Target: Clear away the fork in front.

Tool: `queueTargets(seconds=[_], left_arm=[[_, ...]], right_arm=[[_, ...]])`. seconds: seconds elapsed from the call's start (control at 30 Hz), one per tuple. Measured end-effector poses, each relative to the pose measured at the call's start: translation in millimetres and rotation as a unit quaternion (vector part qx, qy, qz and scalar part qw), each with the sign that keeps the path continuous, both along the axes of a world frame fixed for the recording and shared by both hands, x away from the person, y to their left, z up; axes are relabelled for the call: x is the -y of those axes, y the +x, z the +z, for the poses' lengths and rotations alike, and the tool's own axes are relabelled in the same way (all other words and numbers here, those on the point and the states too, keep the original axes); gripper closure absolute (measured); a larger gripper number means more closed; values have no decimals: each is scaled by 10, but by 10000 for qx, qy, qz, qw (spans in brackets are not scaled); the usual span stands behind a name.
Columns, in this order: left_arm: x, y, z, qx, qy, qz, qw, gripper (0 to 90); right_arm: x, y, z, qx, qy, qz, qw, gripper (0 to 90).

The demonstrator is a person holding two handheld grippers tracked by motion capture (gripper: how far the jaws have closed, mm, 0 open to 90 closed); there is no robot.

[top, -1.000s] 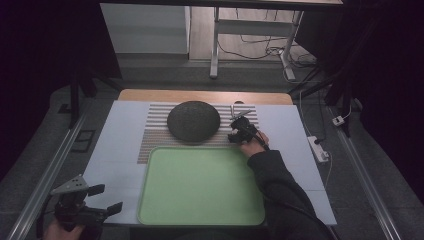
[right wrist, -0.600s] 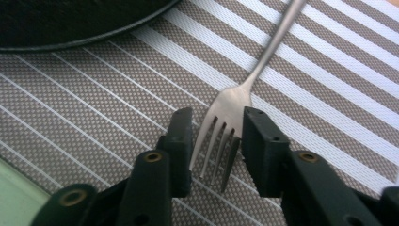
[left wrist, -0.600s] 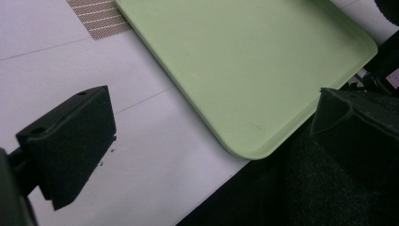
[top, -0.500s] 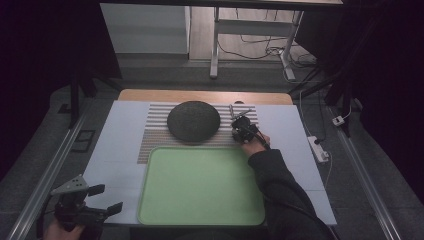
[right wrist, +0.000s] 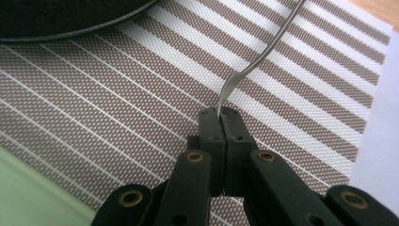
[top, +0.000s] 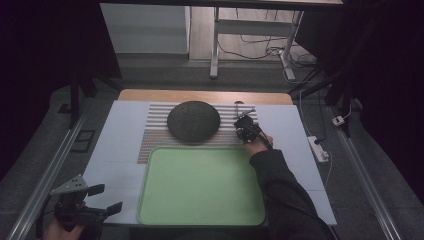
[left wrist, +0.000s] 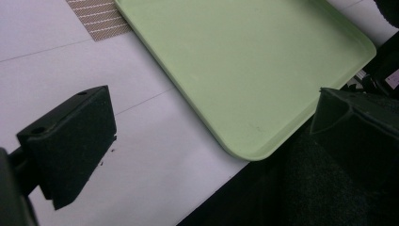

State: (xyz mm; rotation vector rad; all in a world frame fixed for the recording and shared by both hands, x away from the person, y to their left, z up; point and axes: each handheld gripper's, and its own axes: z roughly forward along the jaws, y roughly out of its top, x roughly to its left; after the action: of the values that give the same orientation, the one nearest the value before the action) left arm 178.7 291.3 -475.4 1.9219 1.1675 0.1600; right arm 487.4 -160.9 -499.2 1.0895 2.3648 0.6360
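Note:
My right gripper [top: 243, 126] is at the right end of the striped placemat [top: 155, 135], beside a dark round dish [top: 193, 120]. Its jaws have just been closing and are shut [right wrist: 220, 115] on the broad end of a thin silver utensil [right wrist: 263, 56]. The utensil's handle runs away over the placemat's [right wrist: 117, 94] stripes, and the dish's rim [right wrist: 70, 19] is at the upper left. My left gripper [top: 112, 199] hangs open at the table's near left corner. Between its pads [left wrist: 211, 108] there is nothing, with white table cover and the green tray's corner [left wrist: 244, 56] beneath.
A large green tray [top: 200, 185] lies in front of the placemat on the white table cover [top: 120, 150]. A white power strip [top: 318, 148] lies off the table's right edge. Metal rails run along both sides.
The right gripper's jaws have narrowed onto the utensil while the hand barely shifted. The left gripper has stayed where it was.

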Motion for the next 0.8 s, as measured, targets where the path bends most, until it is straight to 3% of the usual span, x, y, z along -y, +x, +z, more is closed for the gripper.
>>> queueTargets(seconds=[0.4, 0.6, 0.7, 0.8], left_arm=[[3, -13, 20, 170, -96, -85, 9998, 0], [-9, -23, 39, 250, -251, -122, 9993, 0], [-4, -18, 40, 248, -256, -141, 9993, 0], [7, -16, 43, 385, -288, -202, 9986, 0]], right_arm=[[95, -260, 252, 70, 374, 483, 9981, 891], [128, -401, 329, 69, 498, 664, 9965, 891], [156, -547, 382, 36, 616, 813, 9948, 891], [198, -680, 411, 8, 664, 930, 9935, 891]])
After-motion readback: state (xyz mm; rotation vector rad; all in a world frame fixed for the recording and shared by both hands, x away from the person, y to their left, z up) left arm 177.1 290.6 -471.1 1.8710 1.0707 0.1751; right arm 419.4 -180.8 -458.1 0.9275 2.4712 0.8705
